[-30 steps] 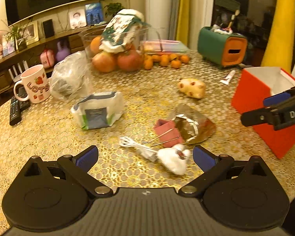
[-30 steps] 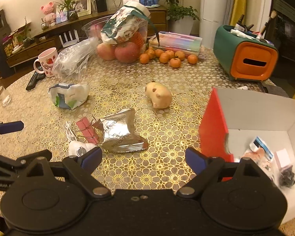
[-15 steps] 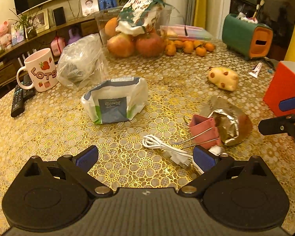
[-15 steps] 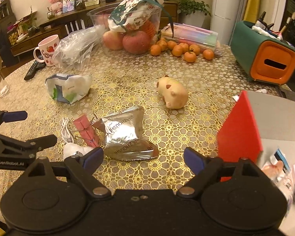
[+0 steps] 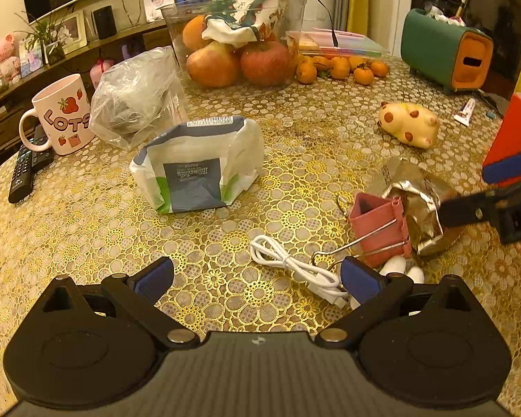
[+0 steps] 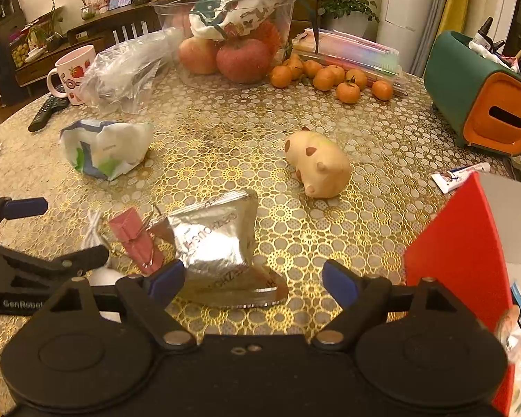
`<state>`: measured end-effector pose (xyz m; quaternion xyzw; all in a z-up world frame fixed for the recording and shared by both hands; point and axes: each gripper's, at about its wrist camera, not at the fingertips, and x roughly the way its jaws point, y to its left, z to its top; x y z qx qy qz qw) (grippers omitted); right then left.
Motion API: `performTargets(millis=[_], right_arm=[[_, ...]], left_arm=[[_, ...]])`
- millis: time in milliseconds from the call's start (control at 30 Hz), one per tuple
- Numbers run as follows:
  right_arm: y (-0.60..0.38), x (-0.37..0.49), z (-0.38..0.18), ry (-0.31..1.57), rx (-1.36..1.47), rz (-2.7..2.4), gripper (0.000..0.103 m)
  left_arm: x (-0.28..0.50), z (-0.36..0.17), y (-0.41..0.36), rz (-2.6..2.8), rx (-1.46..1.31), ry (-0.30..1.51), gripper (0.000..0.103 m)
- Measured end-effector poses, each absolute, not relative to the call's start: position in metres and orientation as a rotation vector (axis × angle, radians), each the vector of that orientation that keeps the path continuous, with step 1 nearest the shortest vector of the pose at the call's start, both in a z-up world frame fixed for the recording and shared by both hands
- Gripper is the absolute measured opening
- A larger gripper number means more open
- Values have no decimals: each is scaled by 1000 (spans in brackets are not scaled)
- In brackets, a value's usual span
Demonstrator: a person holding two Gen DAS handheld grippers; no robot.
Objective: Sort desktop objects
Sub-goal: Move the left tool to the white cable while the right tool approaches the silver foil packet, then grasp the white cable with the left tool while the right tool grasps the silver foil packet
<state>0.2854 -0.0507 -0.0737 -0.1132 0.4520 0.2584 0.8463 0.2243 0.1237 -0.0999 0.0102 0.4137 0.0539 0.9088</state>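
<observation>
Right, I'm in the reach-in step of the sorting, both tools low over the gold flower-patterned tablecloth (image 5: 87,229) and nothing picked up yet. My right gripper (image 6: 253,283) has its jaws wide but closing, and the silver foil packet (image 6: 215,243) lies on the cloth just ahead of them, its near edge between the blue pads, not pinched. My left gripper (image 5: 257,278) stands wide open and empty; the coiled white cable (image 5: 295,267) lies between its tips, touching neither as far as I can see.

The foil packet is crinkled, shiny, flat with a puffed middle; I judge it slippery and easily crushed, so the next move calls for settling lower and pinching a firm edge rather than the belly. Then it goes to the red box (image 6: 462,246) at my right, open-topped, stiff-walled, with small things already inside.

Just beside the packet lies a pink binder clip (image 5: 382,229), hard, boxy, with thin wire handles pointing at my left tool. The cable is soft and looped, ending in a white plug (image 5: 403,271). Further off sit a smooth spotted toy pig (image 6: 319,163) and a crumpled paper tissue pack (image 5: 198,166), well apart from both tools.
</observation>
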Motion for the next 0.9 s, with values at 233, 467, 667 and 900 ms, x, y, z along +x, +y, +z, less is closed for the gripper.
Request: performTargets(millis=[233,467,667,900], right_arm=[[-39,291,-72,941,-219,586,86],[-31,293,-81,953,-234,579,83],[-29,295,-88,970,-222,578,76],[-22,296,-97,989,-229,585,67]], left_arm=[[217,-103,133,99,-7,842,103],[211,-103,141,78,-13,842,103],[212,-101,139,50,-108,853,79],[218,-101,127,40,-167,861,50]])
